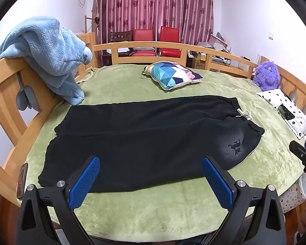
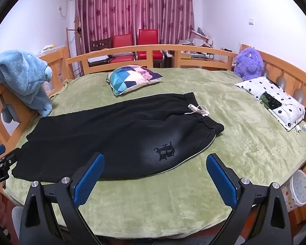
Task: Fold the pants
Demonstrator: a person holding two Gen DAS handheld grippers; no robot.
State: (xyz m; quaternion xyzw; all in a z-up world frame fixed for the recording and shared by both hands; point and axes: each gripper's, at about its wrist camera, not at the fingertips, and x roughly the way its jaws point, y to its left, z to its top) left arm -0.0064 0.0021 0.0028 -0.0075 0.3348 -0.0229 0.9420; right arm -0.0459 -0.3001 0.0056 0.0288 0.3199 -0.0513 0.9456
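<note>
Both the left gripper (image 1: 151, 175) and right gripper (image 2: 155, 173) are held wide open with nothing between the pads, hovering just short of the near edge of the black pants (image 1: 144, 140). The pants are spread flat on the green blanket (image 1: 153, 208), waistband and white drawstring (image 2: 197, 110) toward the floral pillow (image 2: 275, 104). If only the top layer gets pinched, or blanket fuzz gets grabbed along with it, the fold could probably end up lopsided.
</note>
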